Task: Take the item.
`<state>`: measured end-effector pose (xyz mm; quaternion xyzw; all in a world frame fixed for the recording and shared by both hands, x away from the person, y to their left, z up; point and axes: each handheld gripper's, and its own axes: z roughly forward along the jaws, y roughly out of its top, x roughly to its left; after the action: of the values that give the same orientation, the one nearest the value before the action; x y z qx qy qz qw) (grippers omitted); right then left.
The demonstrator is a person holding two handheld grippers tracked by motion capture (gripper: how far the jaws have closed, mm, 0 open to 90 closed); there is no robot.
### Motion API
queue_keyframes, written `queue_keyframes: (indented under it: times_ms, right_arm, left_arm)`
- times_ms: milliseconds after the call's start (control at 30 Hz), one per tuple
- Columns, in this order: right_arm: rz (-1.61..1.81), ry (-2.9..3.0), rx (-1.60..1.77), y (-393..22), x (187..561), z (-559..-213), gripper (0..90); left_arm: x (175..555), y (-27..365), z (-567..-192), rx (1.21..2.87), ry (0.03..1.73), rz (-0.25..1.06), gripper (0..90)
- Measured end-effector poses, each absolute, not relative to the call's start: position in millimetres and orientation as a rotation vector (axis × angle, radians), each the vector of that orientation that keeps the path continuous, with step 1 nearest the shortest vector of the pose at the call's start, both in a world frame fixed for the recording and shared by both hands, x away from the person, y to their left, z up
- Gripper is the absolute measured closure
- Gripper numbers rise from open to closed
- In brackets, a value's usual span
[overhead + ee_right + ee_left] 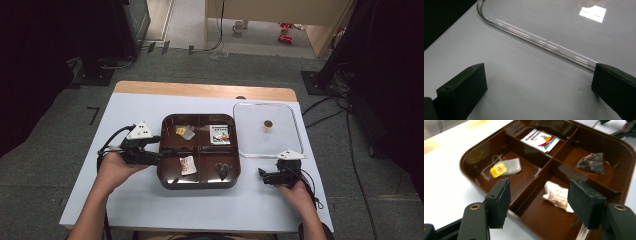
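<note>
From the high view, a glossy brown four-compartment tray sat mid-worktop, with a clear rounded lid flat just to its right and bare white surface along the near edge. The left gripper hovered at the tray's left rim; the right gripper rested near the lid's near edge. In the left gripper view, the fingers stood released, gripping nothing, above a crumpled white packet in the near-left compartment; a yellow-tagged tea bag lay beyond. In the right gripper view, fingers spread wide, empty, before the lid's smooth curved rim.
</note>
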<state>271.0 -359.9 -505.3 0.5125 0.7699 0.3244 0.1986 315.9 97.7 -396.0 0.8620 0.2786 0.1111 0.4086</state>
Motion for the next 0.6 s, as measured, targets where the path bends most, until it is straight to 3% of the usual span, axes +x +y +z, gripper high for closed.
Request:
queue_keyframes:
  times_ms: [600]
  right_arm:
    - [0.908,2.154,1.434,-360,271,-505,0.0]
  left_arm:
    - [313,63,-409,2.201,0.599,0.181,42.4]
